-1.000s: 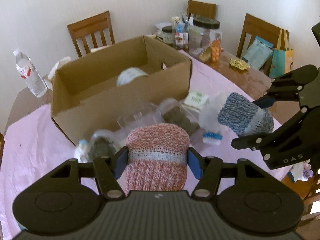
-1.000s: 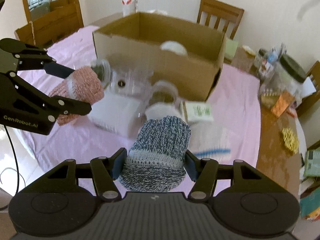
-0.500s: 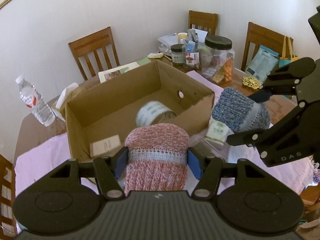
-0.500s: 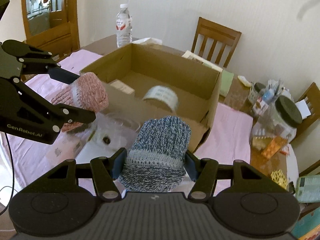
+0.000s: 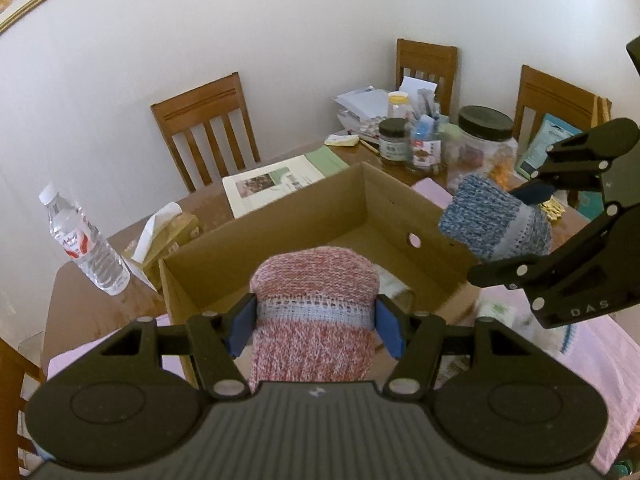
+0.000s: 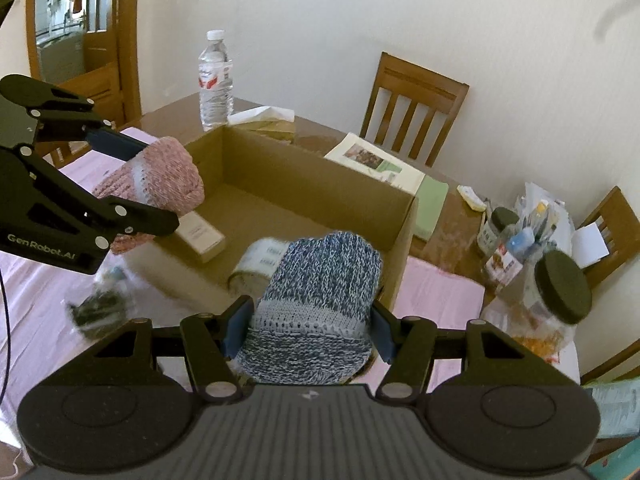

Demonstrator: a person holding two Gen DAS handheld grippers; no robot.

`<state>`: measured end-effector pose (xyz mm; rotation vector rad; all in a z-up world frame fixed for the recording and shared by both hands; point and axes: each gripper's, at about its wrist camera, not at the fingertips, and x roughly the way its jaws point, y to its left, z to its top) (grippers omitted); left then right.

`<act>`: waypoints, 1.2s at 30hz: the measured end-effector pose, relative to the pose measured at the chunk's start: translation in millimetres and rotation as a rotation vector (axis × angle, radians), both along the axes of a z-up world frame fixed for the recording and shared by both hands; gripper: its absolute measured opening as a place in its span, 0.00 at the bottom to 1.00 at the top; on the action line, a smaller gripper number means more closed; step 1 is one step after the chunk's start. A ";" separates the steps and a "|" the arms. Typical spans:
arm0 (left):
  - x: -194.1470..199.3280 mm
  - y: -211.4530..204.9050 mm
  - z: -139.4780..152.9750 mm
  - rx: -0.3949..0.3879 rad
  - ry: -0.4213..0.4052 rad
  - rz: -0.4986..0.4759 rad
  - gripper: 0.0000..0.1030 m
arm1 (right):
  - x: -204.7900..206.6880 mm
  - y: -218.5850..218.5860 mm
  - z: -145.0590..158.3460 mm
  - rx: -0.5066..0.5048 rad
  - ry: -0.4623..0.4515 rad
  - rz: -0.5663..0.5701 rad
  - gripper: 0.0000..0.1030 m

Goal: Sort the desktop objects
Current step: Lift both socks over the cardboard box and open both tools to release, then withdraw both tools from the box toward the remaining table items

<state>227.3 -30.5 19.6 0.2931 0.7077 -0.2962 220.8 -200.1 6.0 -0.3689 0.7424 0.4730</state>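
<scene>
My left gripper (image 5: pixel 316 316) is shut on a pink knitted sock roll (image 5: pixel 314 300), held above the near edge of an open cardboard box (image 5: pixel 280 224). My right gripper (image 6: pixel 308 326) is shut on a blue-grey knitted sock roll (image 6: pixel 320 292), also raised over the box's (image 6: pixel 312 176) near side. Each shows in the other view: pink roll (image 6: pixel 160 176), blue roll (image 5: pixel 492 220). Inside the box lie a white label roll (image 6: pixel 260 260) and a small flat carton (image 6: pixel 200 234).
A water bottle (image 5: pixel 84 240) and tissue pack (image 5: pixel 168 228) stand left of the box. A magazine (image 5: pixel 276 184) lies behind it. Jars (image 5: pixel 480 148) and clutter fill the far right. A bagged dark item (image 6: pixel 100 304) lies on the pink cloth (image 6: pixel 440 296). Wooden chairs surround the table.
Both grippers have risen and moved forward with their sock rolls, from low over the items on the cloth to high above the box's near edge.
</scene>
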 end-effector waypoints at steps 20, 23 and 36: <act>35.0 19.6 -6.9 0.010 -0.007 0.051 0.96 | 45.9 18.2 -8.3 -0.031 -0.002 -0.028 0.91; 25.8 19.0 -8.3 0.029 0.001 0.044 0.96 | 39.3 16.2 -7.9 -0.020 0.001 -0.027 0.92; -18.7 19.5 -18.8 0.043 0.040 0.072 0.96 | -1.3 2.0 -12.9 -0.011 0.026 -0.022 0.92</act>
